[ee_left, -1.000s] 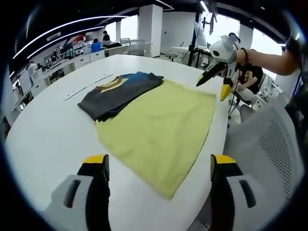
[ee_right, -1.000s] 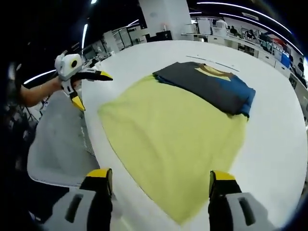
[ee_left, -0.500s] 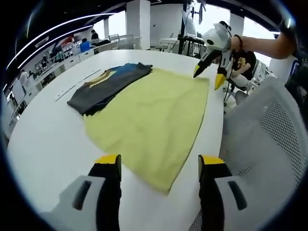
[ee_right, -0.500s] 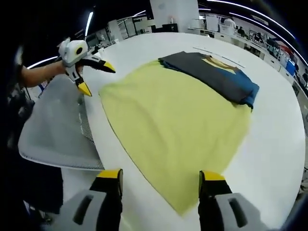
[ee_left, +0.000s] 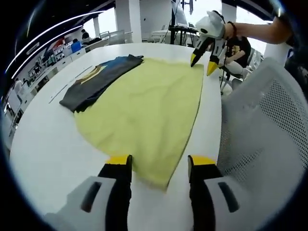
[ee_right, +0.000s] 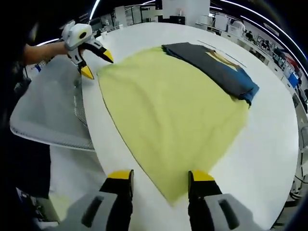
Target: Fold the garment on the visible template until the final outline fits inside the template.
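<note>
Left gripper view, dark garment (ee_left: 94, 82): folded, lying on the white table (ee_left: 38, 139) at the far left, touching the far edge of the yellow cloth.
Left gripper view, yellow cloth (ee_left: 144, 110): spread flat on the table, 1 corner reaching between the jaws.
Left gripper (ee_left: 159, 166): 2 yellow-tipped jaws spread apart, straddling the near corner of the cloth, nothing pinched.
Left gripper view, right gripper (ee_left: 202, 60): held by a hand at the far corner of the cloth, jaws parted, tips just over the cloth edge; contact not clear.
Left gripper view, mesh chair (ee_left: 262, 130): just beside the table edge at right.
Right gripper view, left gripper (ee_right: 95, 63): at upper left, jaws spread, by the cloth corner.
Right gripper view, mesh chair (ee_right: 45, 110): against the table edge.
Right gripper view, yellow cloth (ee_right: 168, 110): centre, 1 corner pointing between the jaws.
Right gripper (ee_right: 161, 177): jaws spread wide, either side of the near corner, gripping nothing.
Right gripper view, dark garment (ee_right: 214, 67): folded, with a blue part at its right end, on the far edge of the cloth.
</note>
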{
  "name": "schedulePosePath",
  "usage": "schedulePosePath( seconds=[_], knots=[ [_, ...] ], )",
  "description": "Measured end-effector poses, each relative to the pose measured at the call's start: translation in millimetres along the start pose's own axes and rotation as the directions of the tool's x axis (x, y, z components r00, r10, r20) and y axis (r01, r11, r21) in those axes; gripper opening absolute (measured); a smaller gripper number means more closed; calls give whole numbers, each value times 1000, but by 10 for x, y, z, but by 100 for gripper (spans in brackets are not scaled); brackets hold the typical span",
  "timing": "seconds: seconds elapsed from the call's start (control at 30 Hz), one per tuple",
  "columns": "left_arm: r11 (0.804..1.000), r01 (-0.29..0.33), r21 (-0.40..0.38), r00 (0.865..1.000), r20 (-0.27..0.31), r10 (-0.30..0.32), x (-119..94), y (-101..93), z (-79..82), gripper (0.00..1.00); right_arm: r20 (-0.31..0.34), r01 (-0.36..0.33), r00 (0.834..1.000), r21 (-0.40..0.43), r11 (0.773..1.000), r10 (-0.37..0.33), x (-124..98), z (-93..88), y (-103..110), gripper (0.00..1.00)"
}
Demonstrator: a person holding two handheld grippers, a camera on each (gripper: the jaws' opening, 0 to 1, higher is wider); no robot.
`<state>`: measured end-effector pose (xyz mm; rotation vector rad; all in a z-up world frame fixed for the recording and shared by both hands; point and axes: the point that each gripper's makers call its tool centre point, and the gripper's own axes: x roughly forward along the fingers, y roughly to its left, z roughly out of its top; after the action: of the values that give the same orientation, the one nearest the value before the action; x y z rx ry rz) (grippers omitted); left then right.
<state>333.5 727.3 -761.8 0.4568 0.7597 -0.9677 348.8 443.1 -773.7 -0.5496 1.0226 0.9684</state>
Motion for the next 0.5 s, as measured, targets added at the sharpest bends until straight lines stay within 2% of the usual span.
schedulePosePath(
  seconds=[0.23,0.3,0.5],
  knots=[
    [1000,-6,22,999,-36,6,15,-11,-63,40,-9,21,1000,-7,1000,-21,-8,-47,-53,34],
    [999,-6,33,999,-50,8,33,-17,-85,40,-22,32,999,-41,999,-33,-4,-68,-74,32],
    [1000,-13,25,998,-65,14,36,-1,-112,36,-21,34,999,-45,998,-35,-10,-60,-68,31]
  ],
)
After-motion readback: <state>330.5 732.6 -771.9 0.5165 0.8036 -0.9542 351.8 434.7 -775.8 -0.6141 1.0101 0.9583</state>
